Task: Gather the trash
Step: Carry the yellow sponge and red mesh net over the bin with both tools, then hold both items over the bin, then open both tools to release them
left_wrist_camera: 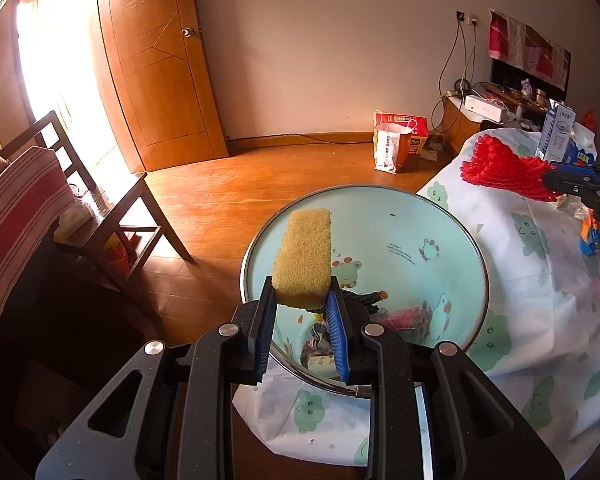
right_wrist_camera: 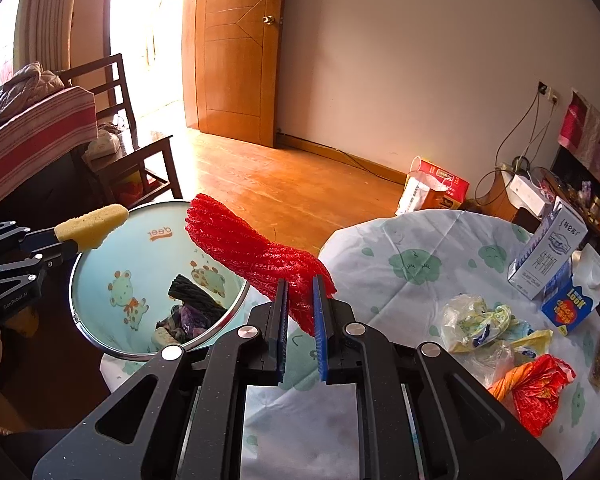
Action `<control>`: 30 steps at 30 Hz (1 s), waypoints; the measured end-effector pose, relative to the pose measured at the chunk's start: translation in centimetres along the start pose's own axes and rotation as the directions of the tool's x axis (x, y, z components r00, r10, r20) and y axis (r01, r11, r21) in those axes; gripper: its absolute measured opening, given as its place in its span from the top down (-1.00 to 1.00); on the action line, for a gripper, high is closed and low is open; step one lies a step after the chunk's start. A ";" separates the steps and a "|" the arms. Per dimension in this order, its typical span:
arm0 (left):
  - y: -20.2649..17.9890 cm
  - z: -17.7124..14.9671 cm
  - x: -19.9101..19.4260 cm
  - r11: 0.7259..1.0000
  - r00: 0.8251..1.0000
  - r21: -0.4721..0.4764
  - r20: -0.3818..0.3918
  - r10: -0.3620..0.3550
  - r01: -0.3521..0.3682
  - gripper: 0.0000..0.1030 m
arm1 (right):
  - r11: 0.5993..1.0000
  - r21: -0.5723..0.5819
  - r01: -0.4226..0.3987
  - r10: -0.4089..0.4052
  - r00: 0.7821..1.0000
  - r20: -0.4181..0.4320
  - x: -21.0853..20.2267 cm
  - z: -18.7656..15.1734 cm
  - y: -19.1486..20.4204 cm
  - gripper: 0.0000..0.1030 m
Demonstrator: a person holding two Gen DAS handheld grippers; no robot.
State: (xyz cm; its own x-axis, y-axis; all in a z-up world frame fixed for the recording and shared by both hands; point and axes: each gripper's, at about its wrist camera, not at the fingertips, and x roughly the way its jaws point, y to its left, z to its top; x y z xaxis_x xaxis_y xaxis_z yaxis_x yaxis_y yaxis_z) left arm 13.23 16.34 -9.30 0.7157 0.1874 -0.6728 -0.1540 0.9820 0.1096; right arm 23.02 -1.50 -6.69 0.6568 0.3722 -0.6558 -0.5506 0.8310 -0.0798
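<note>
My left gripper (left_wrist_camera: 300, 292) is shut on a yellow sponge (left_wrist_camera: 303, 255) and holds it above the open trash bin (left_wrist_camera: 452, 224), a round pale-blue bin with cartoon prints and trash inside. The sponge also shows in the right wrist view (right_wrist_camera: 92, 227), over the bin's rim (right_wrist_camera: 76, 280). My right gripper (right_wrist_camera: 300, 284) is shut on a red foam net (right_wrist_camera: 256, 256), held over the table edge just right of the bin. The red net also shows in the left wrist view (left_wrist_camera: 504, 172).
The table (right_wrist_camera: 400, 240) has a white cloth with green prints. On it lie crumpled plastic bags (right_wrist_camera: 476, 324), a red-orange bag (right_wrist_camera: 540, 384), a milk carton (right_wrist_camera: 548, 252) and a blue box (right_wrist_camera: 568, 308). A wooden chair (left_wrist_camera: 112, 208) stands left; paper bags (left_wrist_camera: 396, 140) by the wall.
</note>
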 end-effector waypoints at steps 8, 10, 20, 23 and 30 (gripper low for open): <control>0.7 0.1 0.1 1.000 1.000 -0.009 -0.002 0.016 -0.016 0.52 | 1.000 -0.029 -0.009 0.008 1.000 -0.013 0.9 0.6 1.3 0.75; 0.9 0.1 0.2 1.000 1.000 -0.012 -0.003 0.016 -0.016 0.52 | 0.999 -0.036 -0.011 0.010 1.000 -0.016 1.1 0.7 1.5 0.75; 1.5 0.1 0.4 1.000 1.000 -0.021 -0.005 0.015 -0.015 0.52 | 0.998 -0.063 -0.020 0.018 0.999 -0.032 2.0 1.2 2.7 0.75; 1.7 0.2 0.3 1.000 1.000 -0.026 -0.004 0.014 -0.014 0.52 | 0.997 -0.069 -0.023 0.021 0.999 -0.037 2.2 1.1 3.0 0.75; 1.8 0.1 0.3 1.000 1.000 -0.028 -0.003 0.012 -0.012 0.51 | 0.996 -0.080 -0.029 0.025 0.999 -0.043 2.6 1.3 3.6 0.75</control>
State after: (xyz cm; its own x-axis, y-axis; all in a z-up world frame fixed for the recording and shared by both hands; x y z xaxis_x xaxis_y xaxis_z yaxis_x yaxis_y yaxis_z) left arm 13.28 18.19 -9.22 0.7114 0.1989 -0.6740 -0.1819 0.9785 0.0967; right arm 23.43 2.96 -7.65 0.6201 0.3750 -0.6891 -0.6086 0.7842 -0.1210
